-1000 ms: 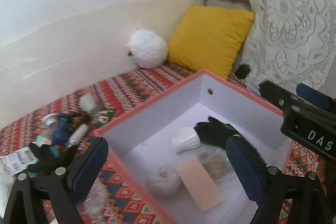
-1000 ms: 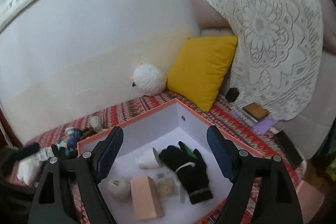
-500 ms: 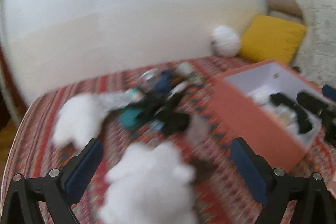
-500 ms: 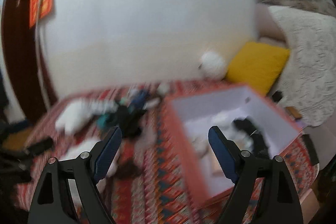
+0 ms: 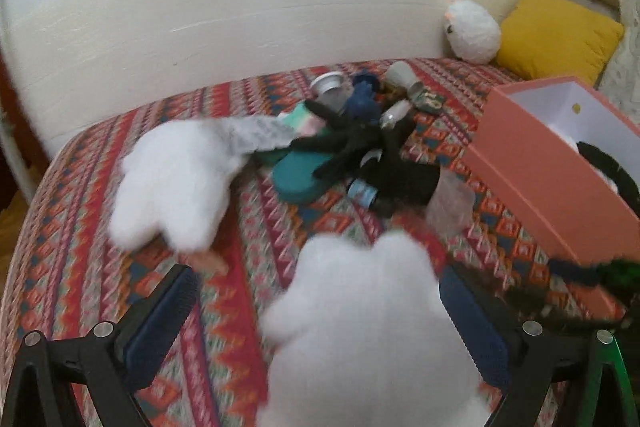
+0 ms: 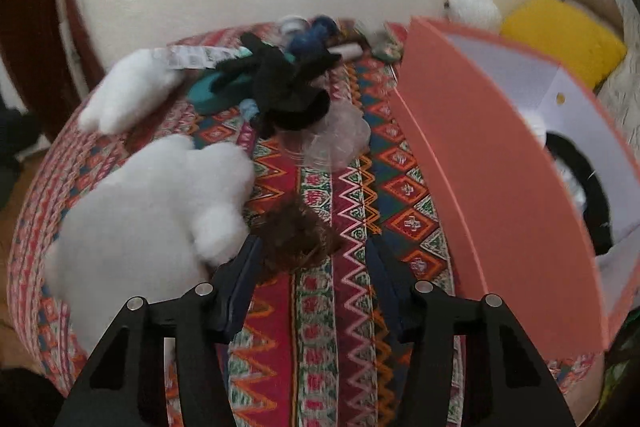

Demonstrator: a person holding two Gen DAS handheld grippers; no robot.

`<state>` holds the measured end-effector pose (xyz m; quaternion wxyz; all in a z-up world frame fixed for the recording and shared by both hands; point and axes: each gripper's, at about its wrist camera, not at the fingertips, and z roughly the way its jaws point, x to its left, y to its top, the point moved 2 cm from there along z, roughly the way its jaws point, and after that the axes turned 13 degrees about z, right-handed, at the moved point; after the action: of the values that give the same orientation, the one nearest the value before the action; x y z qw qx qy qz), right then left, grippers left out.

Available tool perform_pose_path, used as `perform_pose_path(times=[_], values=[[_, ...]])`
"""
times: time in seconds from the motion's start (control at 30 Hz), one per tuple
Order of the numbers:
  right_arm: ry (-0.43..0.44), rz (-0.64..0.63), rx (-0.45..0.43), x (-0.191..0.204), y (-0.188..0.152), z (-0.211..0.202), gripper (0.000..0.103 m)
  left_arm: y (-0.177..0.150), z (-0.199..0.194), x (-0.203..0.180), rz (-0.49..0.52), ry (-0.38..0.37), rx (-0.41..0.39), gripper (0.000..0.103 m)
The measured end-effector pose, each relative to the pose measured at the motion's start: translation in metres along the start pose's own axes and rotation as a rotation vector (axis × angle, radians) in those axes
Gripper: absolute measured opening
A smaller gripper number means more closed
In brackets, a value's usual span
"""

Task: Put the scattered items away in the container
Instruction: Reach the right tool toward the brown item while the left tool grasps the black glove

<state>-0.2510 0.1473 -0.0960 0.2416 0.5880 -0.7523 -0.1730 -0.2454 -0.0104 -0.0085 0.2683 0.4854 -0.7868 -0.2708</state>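
My left gripper is open wide, low over a white fluffy toy that fills the gap between its fingers. A second white fluffy piece lies further left. My right gripper is open, with a brown fuzzy tuft at its fingertips on the patterned cover; whether it touches the tuft is unclear. The orange box with a white inside stands to the right and holds a black glove. The orange box also shows in the left wrist view.
A heap of scattered things lies ahead: a teal slipper, a black glove, a dark blue item, small jars and crumpled clear plastic. A white round plush and a yellow cushion sit by the wall.
Both grippers have swung left, away from above the box, and come down over the scattered items. The right gripper's fingers stand somewhat closer together than before.
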Motion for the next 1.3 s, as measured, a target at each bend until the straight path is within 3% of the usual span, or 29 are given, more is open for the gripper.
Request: perform_pose_path(times=[0.3, 0.53, 0.57, 0.6, 0.63, 0.67, 0.7, 0.73, 1.0, 1.17, 1.3], values=[[0.01, 0.006, 0.087, 0.013, 0.016, 0.053, 0.057, 0.066, 0.115, -0.012, -0.055, -0.167, 0.131, 0.1], [0.039, 0.038, 0.121, 0.014, 0.015, 0.078, 0.058, 0.077, 0.211, -0.028, -0.116, -0.205, 0.28, 0.1], [0.052, 0.037, 0.131, 0.015, 0.015, 0.078, 0.045, 0.074, 0.22, -0.027, -0.142, -0.213, 0.3, 0.099], [0.074, 0.032, 0.137, 0.016, 0.014, 0.077, 0.023, 0.072, 0.226, -0.026, -0.168, -0.226, 0.309, 0.087], [0.079, 0.022, 0.13, 0.018, 0.014, 0.075, 0.018, 0.071, 0.227, -0.024, -0.19, -0.241, 0.312, 0.071], [0.068, 0.005, 0.113, 0.019, 0.014, 0.071, 0.011, 0.069, 0.228, -0.022, -0.207, -0.253, 0.316, 0.037], [0.066, -0.004, 0.098, 0.02, 0.015, 0.067, 0.008, 0.068, 0.226, -0.02, -0.214, -0.257, 0.319, 0.011], [0.07, -0.006, 0.086, 0.02, 0.016, 0.062, 0.008, 0.067, 0.219, -0.018, -0.211, -0.255, 0.306, 0.009], [0.121, -0.033, -0.014, 0.025, 0.009, 0.0, 0.004, 0.044, 0.091, -0.007, -0.189, -0.247, 0.082, 0.007], [0.189, -0.056, -0.073, 0.029, -0.01, -0.049, 0.002, 0.018, 0.009, 0.0, -0.187, -0.168, -0.03, 0.007], [0.196, -0.093, -0.158, 0.032, -0.026, -0.089, 0.002, 0.004, -0.052, 0.0, -0.175, -0.087, -0.131, 0.007]])
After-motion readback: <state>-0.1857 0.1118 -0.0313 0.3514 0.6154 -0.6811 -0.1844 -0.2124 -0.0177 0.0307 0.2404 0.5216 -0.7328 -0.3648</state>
